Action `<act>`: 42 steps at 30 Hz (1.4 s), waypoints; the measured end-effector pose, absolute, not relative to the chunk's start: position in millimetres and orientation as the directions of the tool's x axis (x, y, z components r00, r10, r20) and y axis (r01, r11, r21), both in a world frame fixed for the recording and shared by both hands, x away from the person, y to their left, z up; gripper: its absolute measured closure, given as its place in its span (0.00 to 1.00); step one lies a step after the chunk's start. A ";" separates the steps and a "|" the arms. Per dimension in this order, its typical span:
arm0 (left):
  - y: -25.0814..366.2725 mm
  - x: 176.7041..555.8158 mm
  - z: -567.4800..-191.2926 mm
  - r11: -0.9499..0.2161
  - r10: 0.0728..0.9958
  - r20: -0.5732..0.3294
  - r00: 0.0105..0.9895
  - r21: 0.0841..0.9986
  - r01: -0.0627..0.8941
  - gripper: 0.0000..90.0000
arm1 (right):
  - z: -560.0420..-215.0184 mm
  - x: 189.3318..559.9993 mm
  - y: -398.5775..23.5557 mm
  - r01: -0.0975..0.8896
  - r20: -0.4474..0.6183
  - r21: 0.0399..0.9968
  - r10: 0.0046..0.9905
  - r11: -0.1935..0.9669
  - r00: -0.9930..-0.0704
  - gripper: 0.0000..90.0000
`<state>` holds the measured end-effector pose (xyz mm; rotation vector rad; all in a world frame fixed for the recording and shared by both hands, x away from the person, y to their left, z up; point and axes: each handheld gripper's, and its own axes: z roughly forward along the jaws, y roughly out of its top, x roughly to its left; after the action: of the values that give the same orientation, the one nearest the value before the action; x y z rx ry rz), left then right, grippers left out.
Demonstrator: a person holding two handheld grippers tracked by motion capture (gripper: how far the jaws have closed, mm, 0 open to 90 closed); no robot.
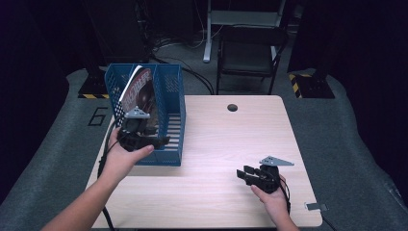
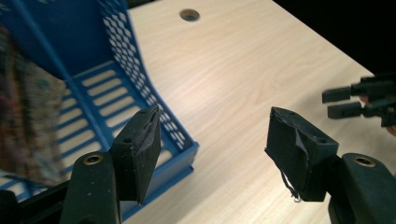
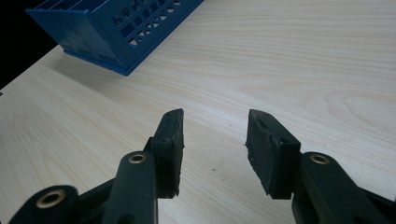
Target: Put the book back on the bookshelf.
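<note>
Blue perforated file holder [image 1: 166, 115], upright at about 10 o'clock on the surface, slatted floor, open front toward 6 o'clock; magazine [image 1: 139, 94] with dark red cover leaning tilted against its left wall, inside the left compartment.

Left gripper [image 2: 212, 140]: black two-jaw body, worn foam pads [image 2: 299, 149] with a frayed thread, brass rivets, grey three-cornered plate on top, black cable trailing. Right gripper [image 3: 215, 149]: same black build, brass rivets, grey plate. Forearms bare, no sleeves.
</note>
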<state>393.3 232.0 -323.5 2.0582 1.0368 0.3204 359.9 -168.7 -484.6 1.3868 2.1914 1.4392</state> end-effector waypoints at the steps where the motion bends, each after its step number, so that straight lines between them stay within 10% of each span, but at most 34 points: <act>1: 229.1 392.2 -327.9 -0.356 0.758 -0.120 0.641 0.747 0.562 0.39 | -484.5 359.8 -168.7 0.603 0.324 0.792 0.772 0.096 -0.548 0.62; 42: 174.0 353.1 -468.0 -0.433 0.638 -0.201 0.743 0.704 0.562 0.40 | -483.8 359.2 -170.3 0.600 0.324 0.794 0.769 0.095 -0.551 0.62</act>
<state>353.1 174.0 -468.0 2.1414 0.8995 0.1211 359.2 -170.3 -483.8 1.3870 2.1889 1.4453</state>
